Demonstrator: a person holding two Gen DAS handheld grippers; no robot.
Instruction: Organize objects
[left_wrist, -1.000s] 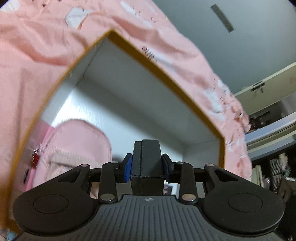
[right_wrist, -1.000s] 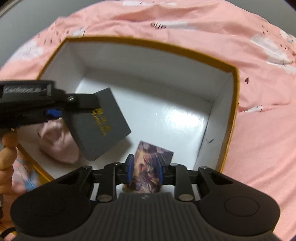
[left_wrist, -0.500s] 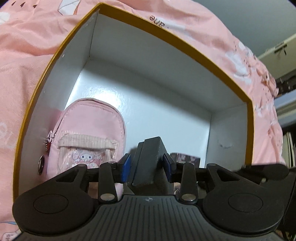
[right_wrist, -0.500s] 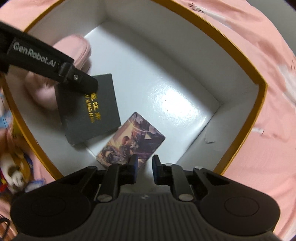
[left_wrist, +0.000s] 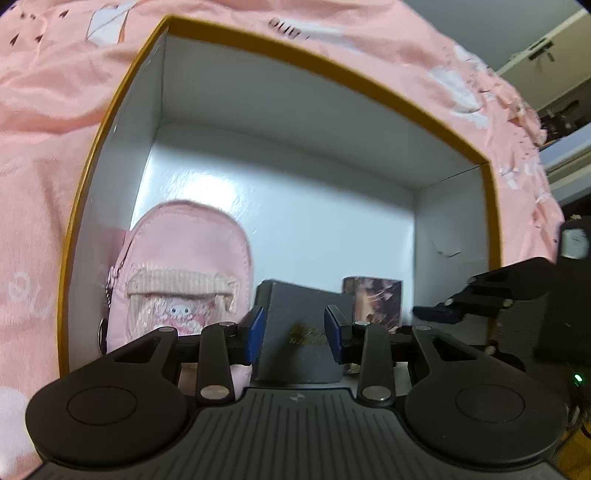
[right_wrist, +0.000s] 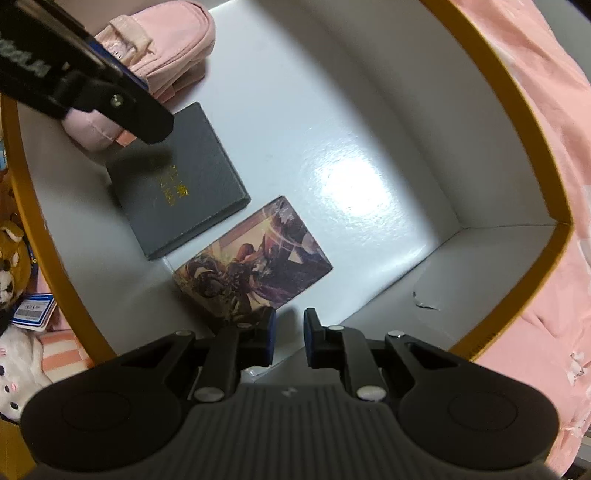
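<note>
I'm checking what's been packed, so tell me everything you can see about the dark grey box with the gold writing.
The dark grey box is flat, rectangular and matte, like card, with small gold lettering on its lid. It is closed and lies face up on the white carton floor, between the pink pouch and the illustrated box. The left claw hangs just over it, pads apart, shading one corner.

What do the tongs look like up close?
Both tongs are matte black plastic. Each left tongs and right tongs has two fingers tipped with blue pads, silver rivets at the joints, two round discs at the back and a ribbed grey plate between them. Seen from the right wrist, the left tool's side carries white lettering, too cut off to read. No sleeves or cables show.
</note>
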